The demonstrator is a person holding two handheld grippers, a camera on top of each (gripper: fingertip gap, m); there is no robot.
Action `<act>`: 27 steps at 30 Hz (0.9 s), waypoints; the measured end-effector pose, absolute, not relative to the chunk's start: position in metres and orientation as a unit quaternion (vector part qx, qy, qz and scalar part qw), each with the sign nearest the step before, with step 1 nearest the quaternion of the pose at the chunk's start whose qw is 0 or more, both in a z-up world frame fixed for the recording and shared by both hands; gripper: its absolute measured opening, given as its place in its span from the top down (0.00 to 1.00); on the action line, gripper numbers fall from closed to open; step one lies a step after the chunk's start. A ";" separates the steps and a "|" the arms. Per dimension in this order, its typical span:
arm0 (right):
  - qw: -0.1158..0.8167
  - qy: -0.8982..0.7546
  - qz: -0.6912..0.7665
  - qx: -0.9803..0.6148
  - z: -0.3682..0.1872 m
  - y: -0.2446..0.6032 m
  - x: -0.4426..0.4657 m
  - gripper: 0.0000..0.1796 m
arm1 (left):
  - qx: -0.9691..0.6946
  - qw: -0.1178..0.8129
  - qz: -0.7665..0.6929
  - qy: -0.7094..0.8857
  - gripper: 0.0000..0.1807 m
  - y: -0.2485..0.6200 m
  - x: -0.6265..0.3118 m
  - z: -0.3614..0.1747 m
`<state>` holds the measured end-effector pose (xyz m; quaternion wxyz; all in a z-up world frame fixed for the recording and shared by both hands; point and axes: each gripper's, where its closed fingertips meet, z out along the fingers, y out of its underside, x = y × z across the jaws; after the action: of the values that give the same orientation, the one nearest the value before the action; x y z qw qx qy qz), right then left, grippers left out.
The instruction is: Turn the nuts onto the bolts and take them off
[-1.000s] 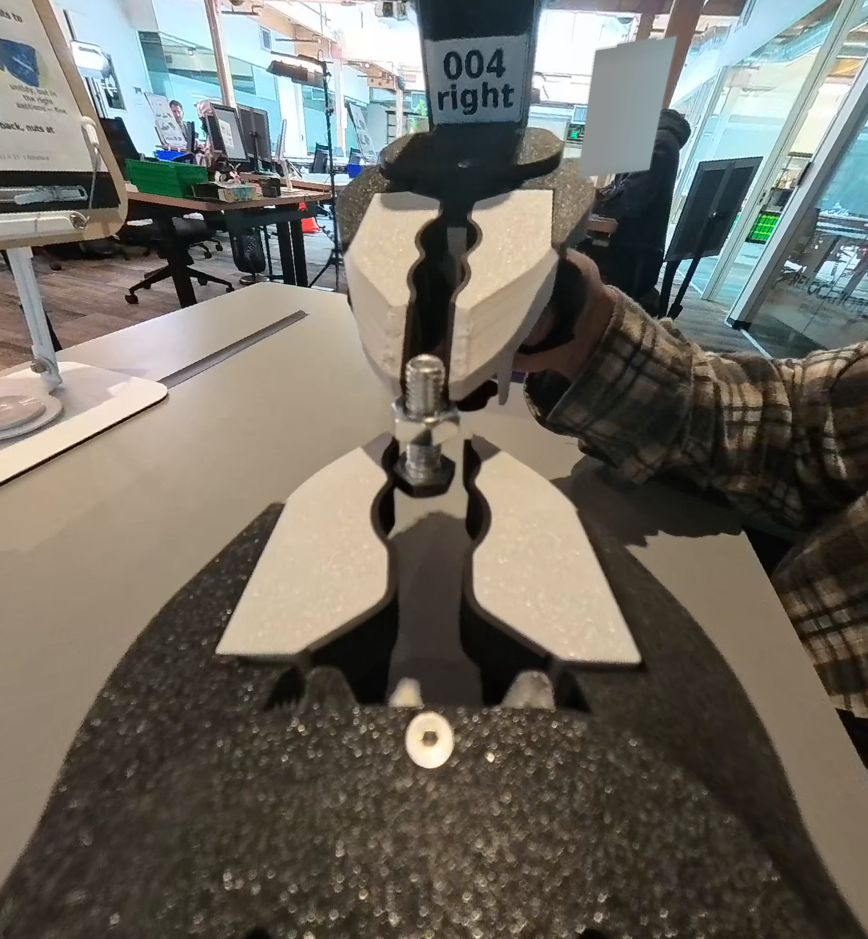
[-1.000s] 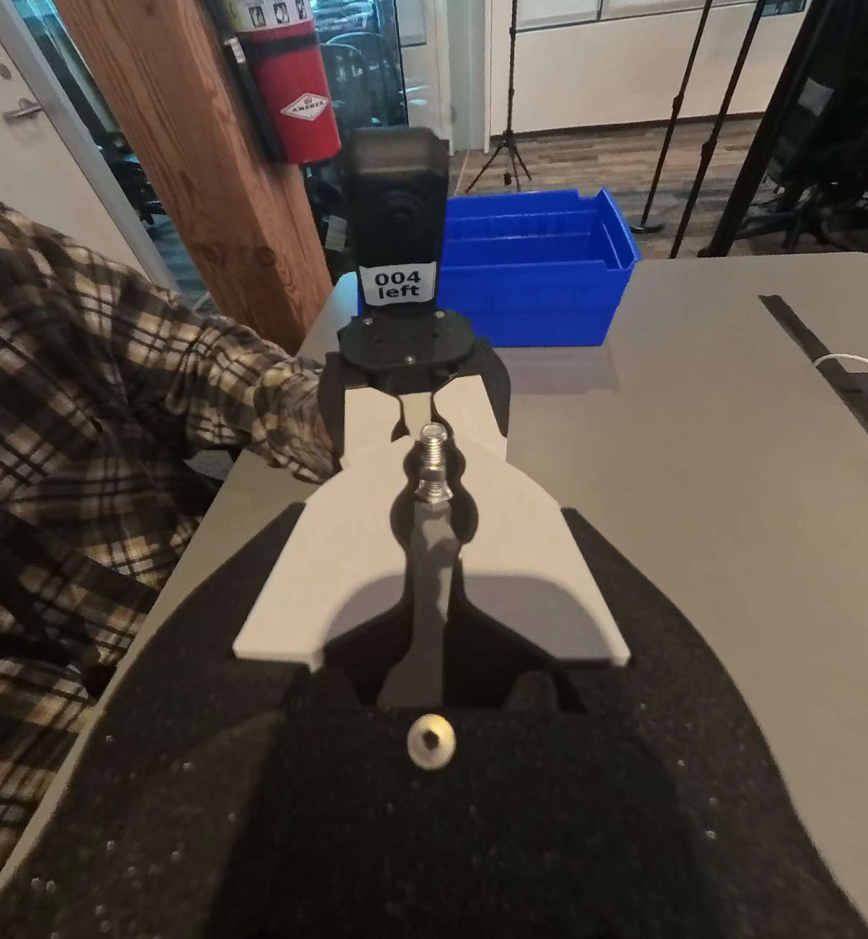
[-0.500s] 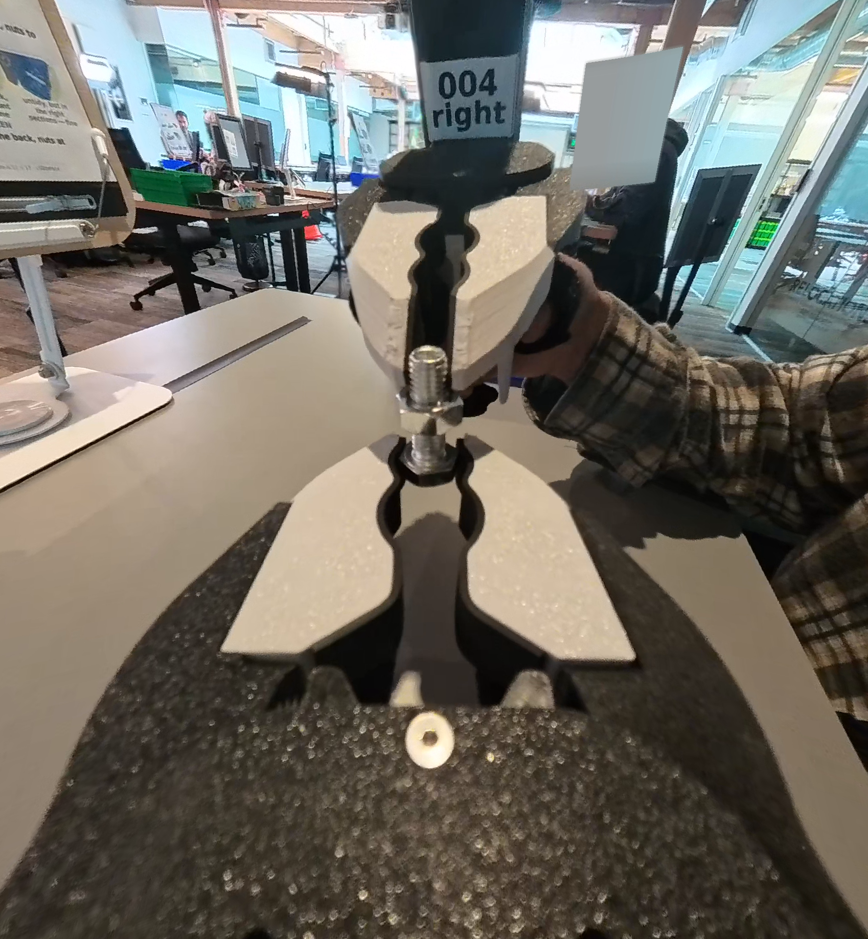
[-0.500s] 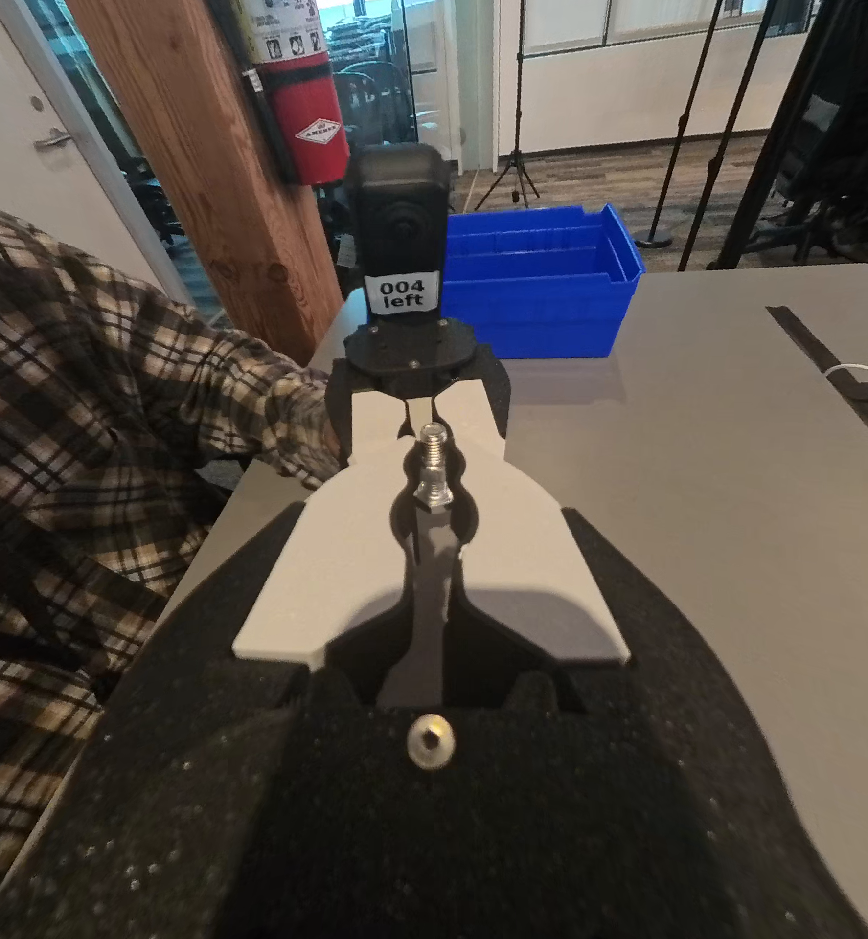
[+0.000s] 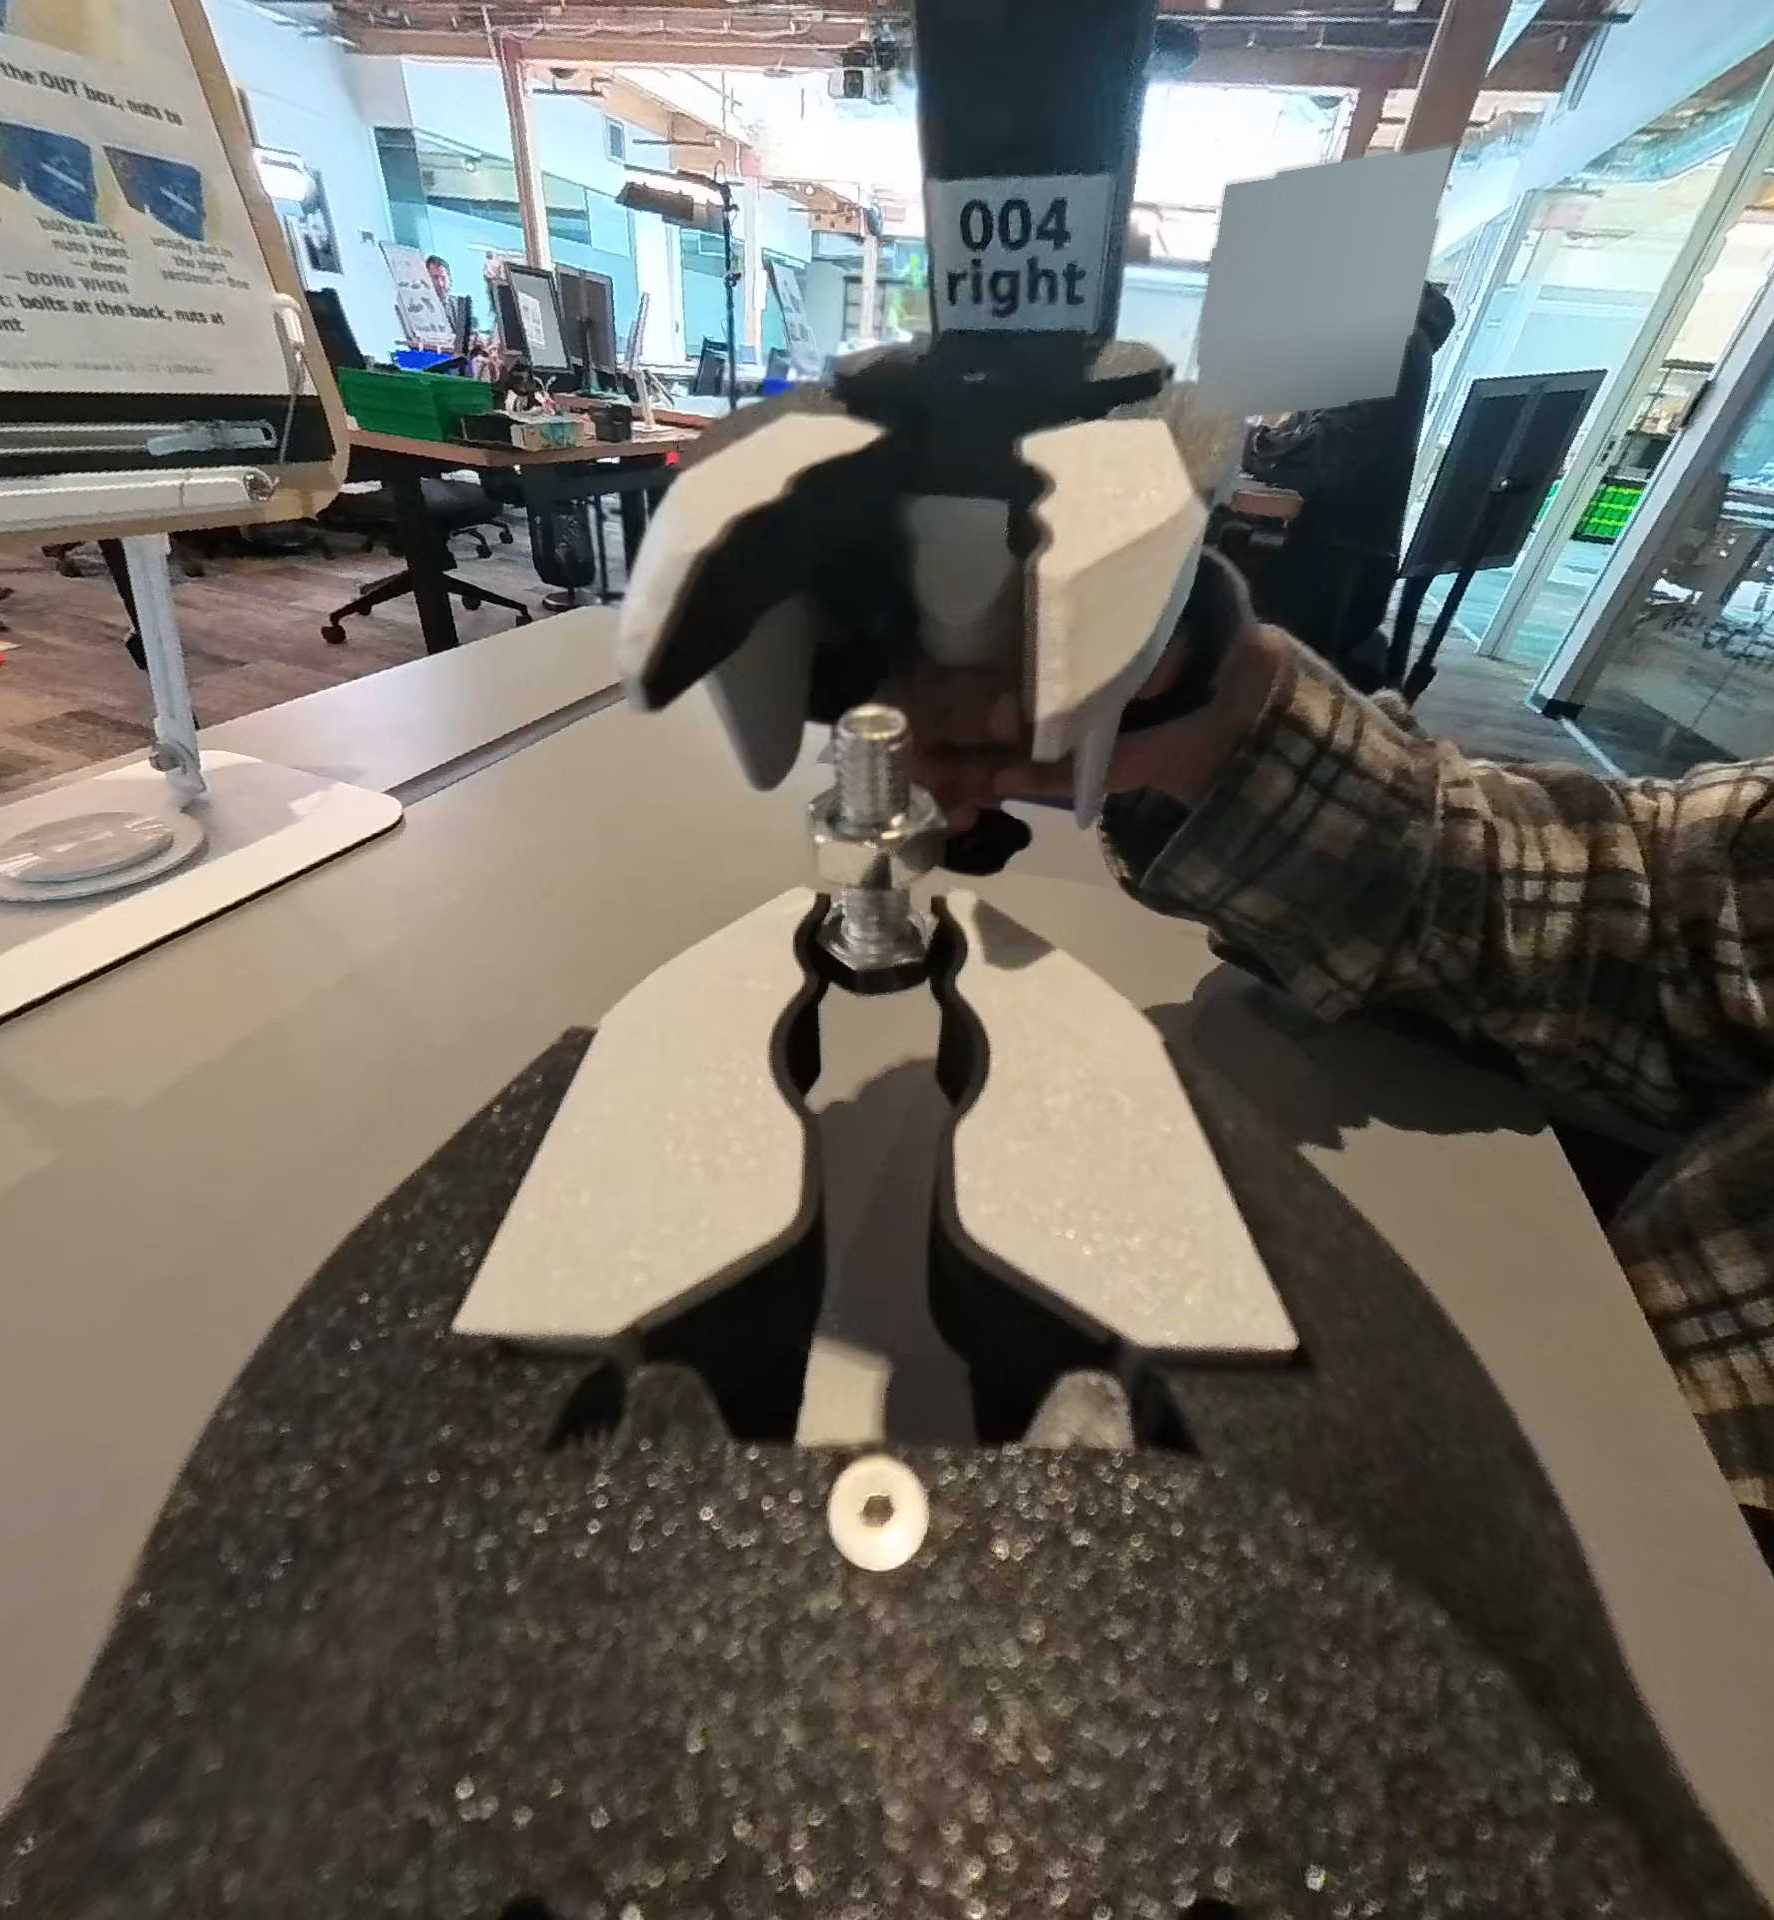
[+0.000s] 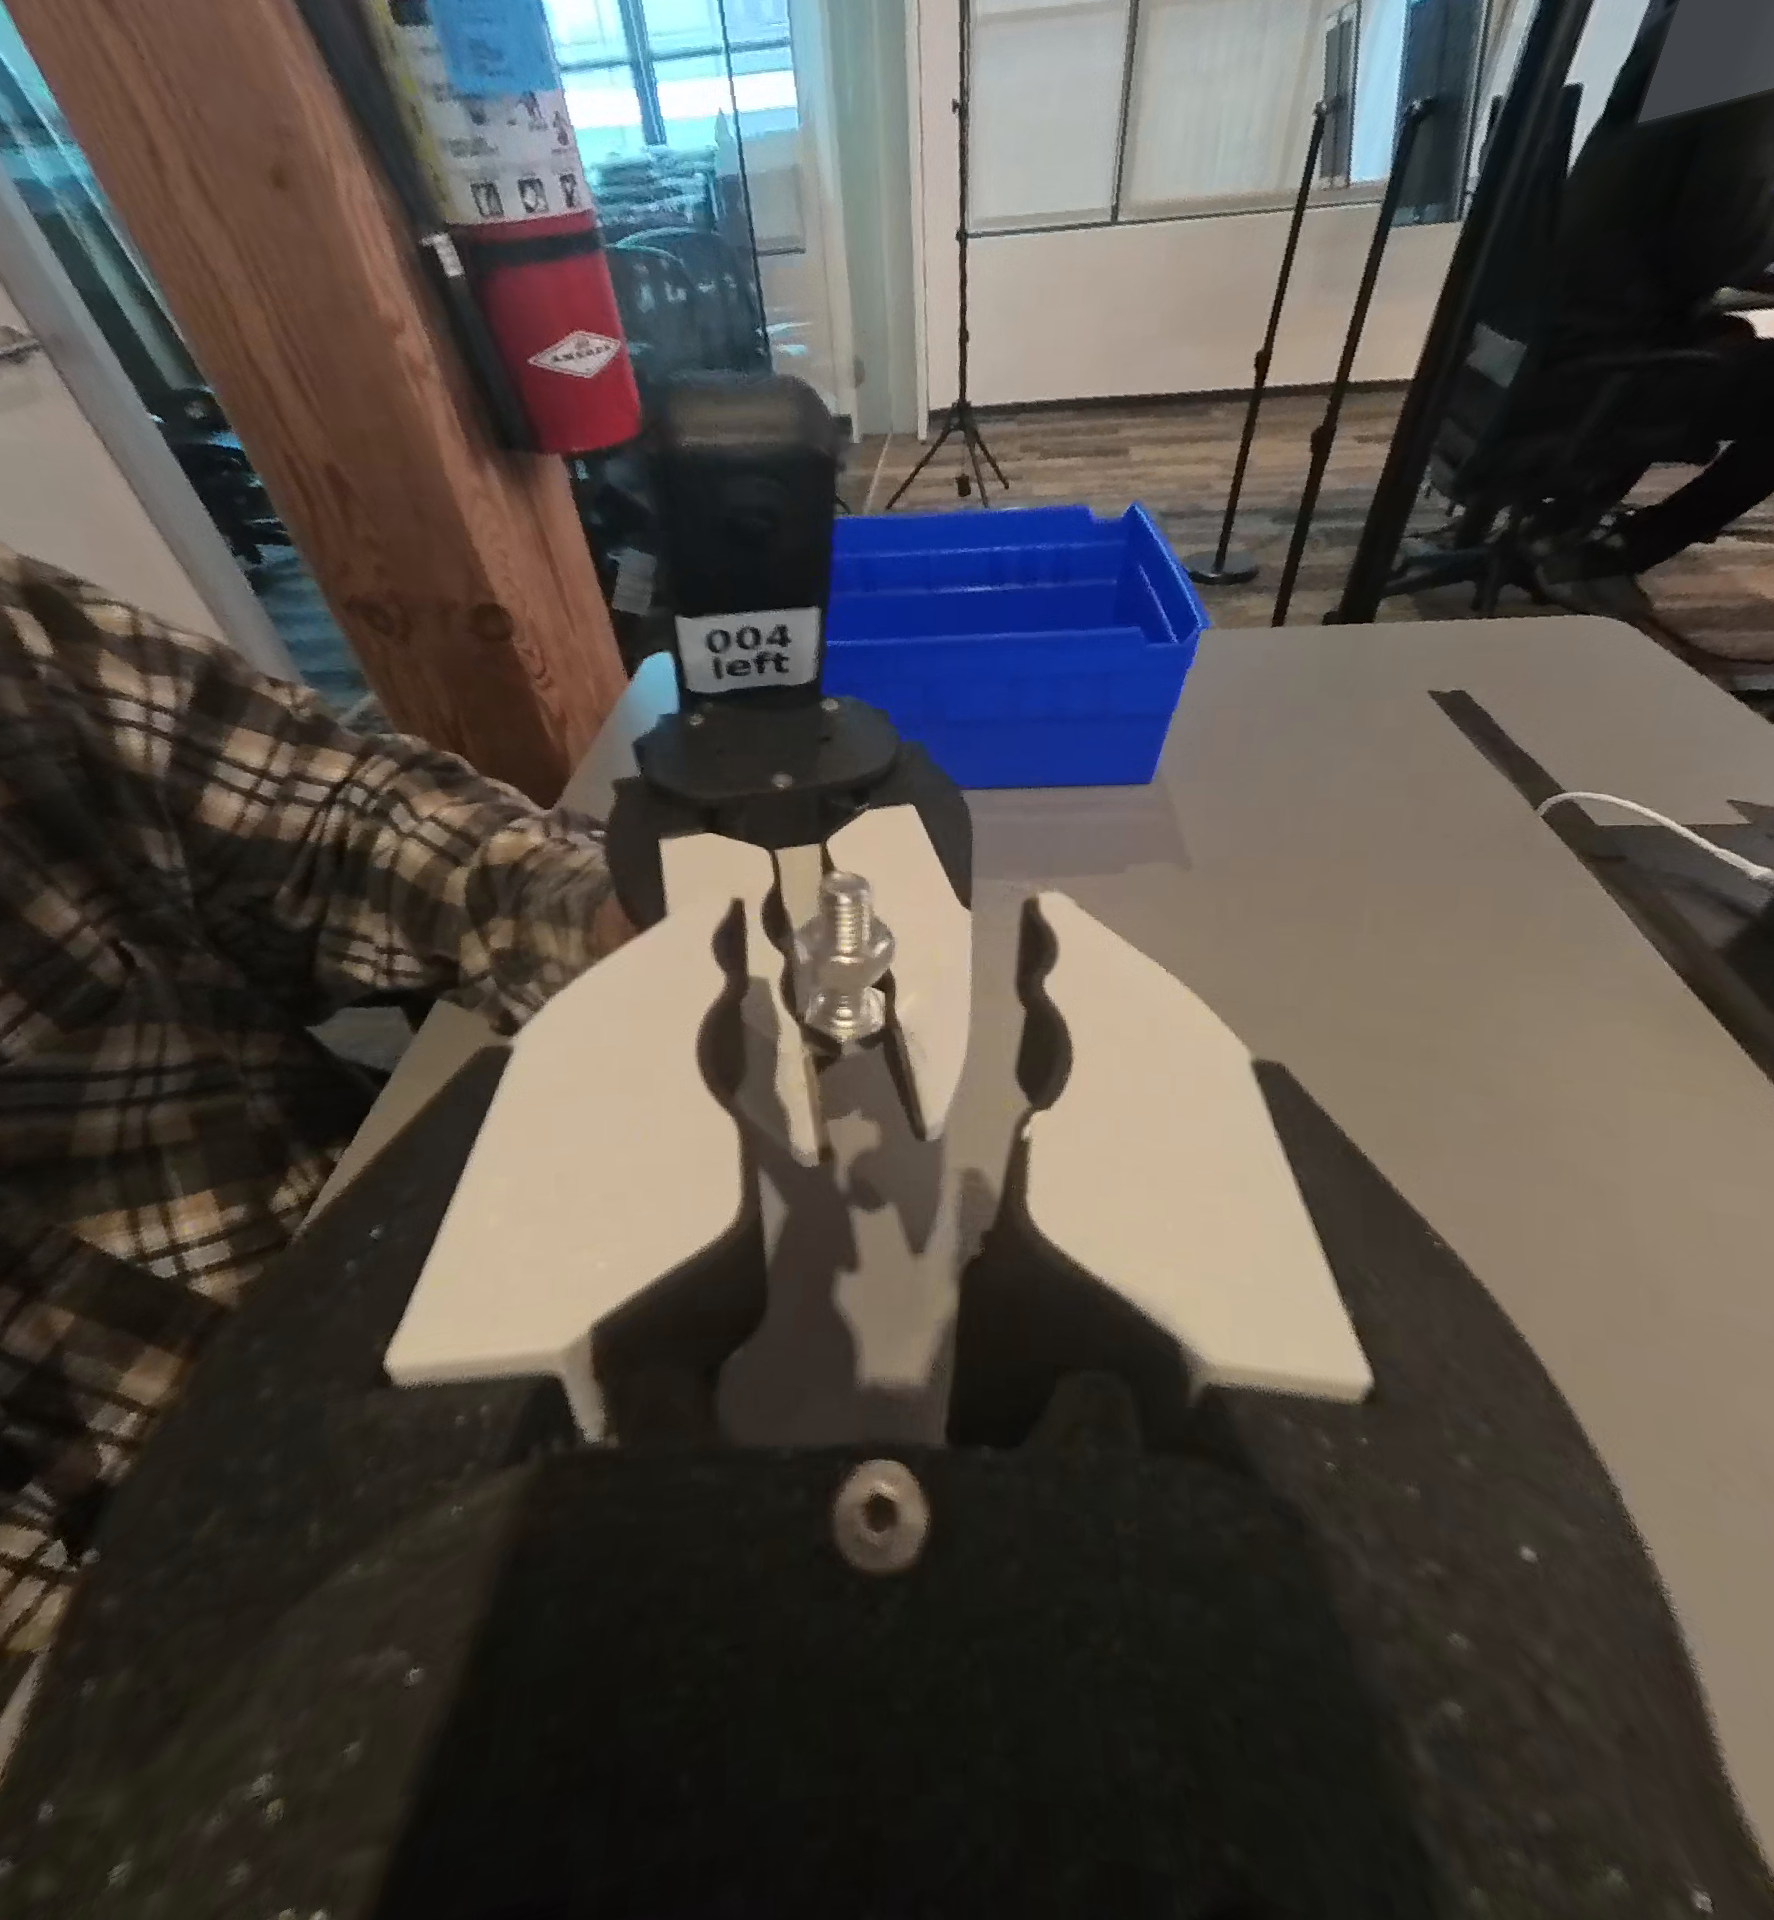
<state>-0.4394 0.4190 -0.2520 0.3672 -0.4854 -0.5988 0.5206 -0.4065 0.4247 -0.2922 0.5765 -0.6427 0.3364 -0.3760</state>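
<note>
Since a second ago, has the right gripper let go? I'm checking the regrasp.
Yes. The right gripper opened; its fingers spread away from the nut, held by the left gripper.

Each camera sits just behind its own tongs, looking forward and slightly down along them from close over the grey surface. The left wrist view faces the right tongs head-on; the right wrist view faces the left tongs likewise, toward a blue bin. Both share the upright bolt and its nut between them, very near.
</note>
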 end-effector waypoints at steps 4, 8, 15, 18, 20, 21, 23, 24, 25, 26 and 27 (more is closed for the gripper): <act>0.387 -0.590 0.493 -0.509 -0.257 0.433 -0.439 0.66 | -0.630 0.586 -0.380 0.339 0.90 0.421 -0.405 -0.286; 0.395 -0.570 0.517 -0.501 -0.247 0.436 -0.436 0.64 | -0.623 0.590 -0.389 0.337 0.90 0.419 -0.406 -0.282; 0.408 -0.569 0.487 -0.521 -0.255 0.446 -0.438 0.58 | -0.617 0.594 -0.390 0.337 0.90 0.418 -0.407 -0.279; 0.411 -0.549 0.520 -0.510 -0.243 0.444 -0.435 0.57 | -0.618 0.594 -0.392 0.334 0.90 0.419 -0.407 -0.280; 0.406 -0.563 0.516 -0.502 -0.245 0.435 -0.443 0.55 | -0.620 0.590 -0.393 0.336 0.90 0.418 -0.405 -0.282; 0.403 -0.571 0.508 -0.504 -0.249 0.433 -0.446 0.54 | -0.620 0.589 -0.394 0.337 0.90 0.418 -0.404 -0.282; 0.410 -0.568 0.489 -0.520 -0.255 0.443 -0.444 0.50 | -0.619 0.592 -0.391 0.338 0.90 0.417 -0.404 -0.282; 0.419 -0.555 0.485 -0.530 -0.254 0.453 -0.439 0.53 | -0.619 0.593 -0.390 0.338 0.90 0.418 -0.405 -0.281; 0.432 -0.541 0.480 -0.539 -0.252 0.464 -0.433 0.53 | -0.617 0.593 -0.393 0.337 0.90 0.417 -0.406 -0.280; 0.440 -0.527 0.488 -0.539 -0.247 0.469 -0.428 0.52 | -0.615 0.594 -0.396 0.334 0.90 0.417 -0.407 -0.279; 0.438 -0.517 0.506 -0.533 -0.242 0.467 -0.426 0.52 | -0.616 0.594 -0.396 0.333 0.90 0.418 -0.408 -0.279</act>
<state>-0.4263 0.4674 -0.2420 0.4384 -0.5334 -0.5174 0.5055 -0.4075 0.4176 -0.2787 0.5942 -0.6158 0.3332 -0.3958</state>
